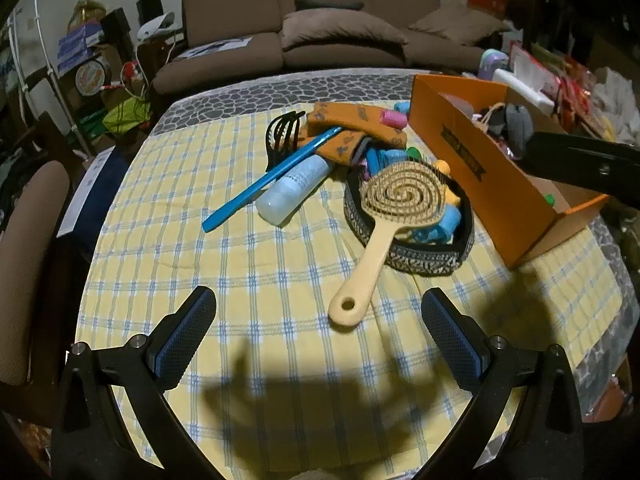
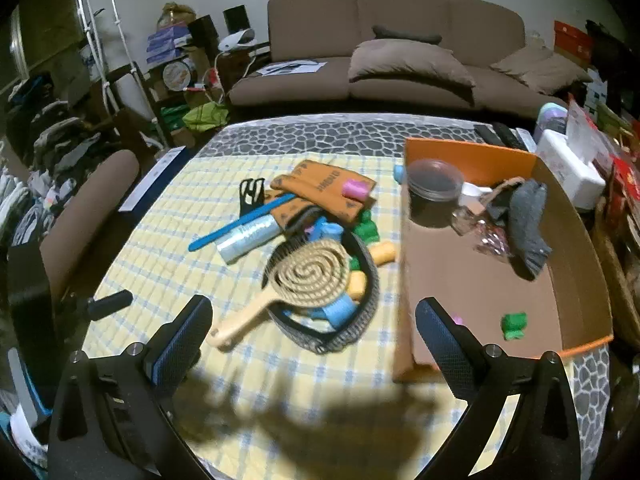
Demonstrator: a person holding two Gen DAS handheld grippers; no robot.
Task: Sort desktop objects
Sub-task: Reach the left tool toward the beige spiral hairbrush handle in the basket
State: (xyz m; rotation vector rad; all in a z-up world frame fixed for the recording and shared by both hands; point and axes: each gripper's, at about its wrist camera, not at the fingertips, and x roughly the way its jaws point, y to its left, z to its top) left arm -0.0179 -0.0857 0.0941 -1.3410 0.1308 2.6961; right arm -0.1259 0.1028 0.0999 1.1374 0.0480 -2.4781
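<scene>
A pile of small objects lies mid-table on a yellow checked cloth (image 1: pixel 240 280). A wooden spiral hairbrush (image 1: pixel 384 220) rests with its head on a patterned headband (image 1: pixel 420 260) ringed around coloured hair rollers (image 1: pixel 434 232). Behind are a blue comb (image 1: pixel 264 184), a clear bottle (image 1: pixel 292 190), a black claw clip (image 1: pixel 280 136) and orange cloth (image 1: pixel 352 124). An orange box (image 1: pixel 480 168) stands to the right. My left gripper (image 1: pixel 320 340) is open and empty, just short of the brush handle. My right gripper (image 2: pixel 316 344) is open and empty, over the brush (image 2: pixel 296 280) and the box's near wall (image 2: pixel 408 300).
The box (image 2: pixel 576 248) holds a dark jar (image 2: pixel 434 192), grey socks (image 2: pixel 528 220) and a green roller (image 2: pixel 514 324). A brown sofa (image 1: pixel 312 28) stands behind the table. A chair (image 1: pixel 28 264) is at the left edge. Clutter lines the right side (image 1: pixel 560 84).
</scene>
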